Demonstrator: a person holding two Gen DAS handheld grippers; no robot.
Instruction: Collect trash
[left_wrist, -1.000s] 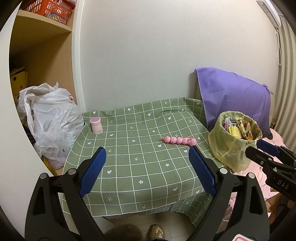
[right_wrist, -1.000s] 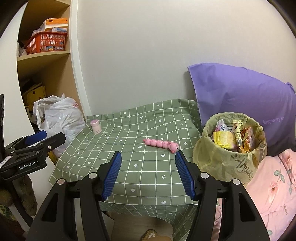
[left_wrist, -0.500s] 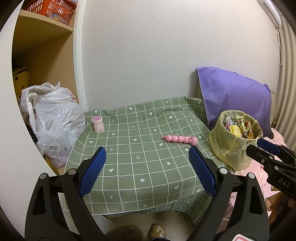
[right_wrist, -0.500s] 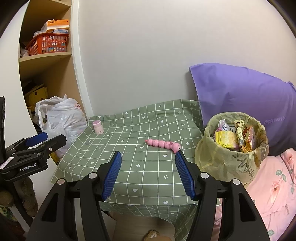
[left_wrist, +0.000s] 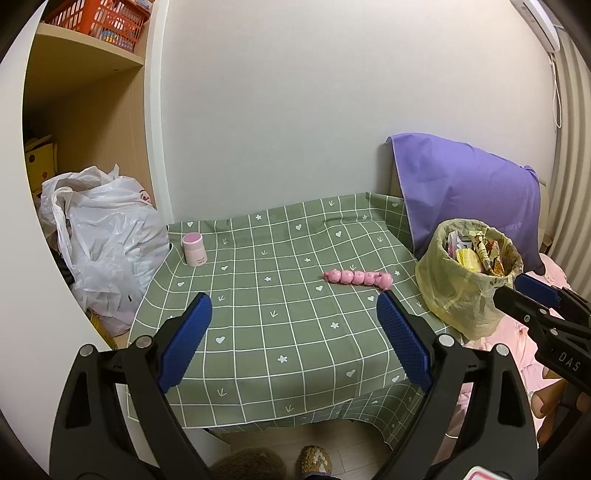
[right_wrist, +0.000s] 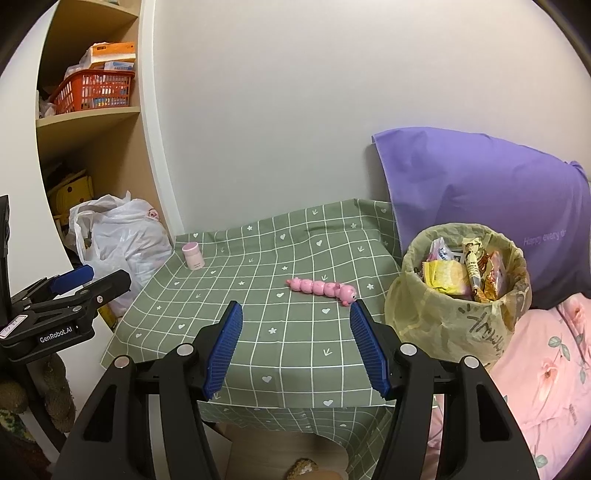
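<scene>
A bin lined with a yellow bag (left_wrist: 465, 280) (right_wrist: 454, 306) stands to the right of the table, full of snack wrappers (right_wrist: 461, 273). The table carries a green checked cloth (left_wrist: 280, 310) (right_wrist: 280, 317). On it lie a pink caterpillar toy (left_wrist: 357, 277) (right_wrist: 321, 288) and, at the far left, a small pink jar (left_wrist: 194, 249) (right_wrist: 193, 255). My left gripper (left_wrist: 293, 332) is open over the table's near edge, nothing between its blue pads. My right gripper (right_wrist: 295, 339) is open too, held back from the table, with nothing in it. Each gripper shows at the edge of the other's view.
A stuffed white plastic bag (left_wrist: 107, 240) (right_wrist: 122, 236) sits left of the table under wooden shelves holding an orange basket (right_wrist: 92, 90). A purple pillow (right_wrist: 480, 195) leans on the wall behind the bin. A pink floral quilt (right_wrist: 543, 384) lies at right. A slipper (left_wrist: 314, 458) is below.
The view in both cameras drifts very slightly; both grippers stay open and nothing on the table has moved.
</scene>
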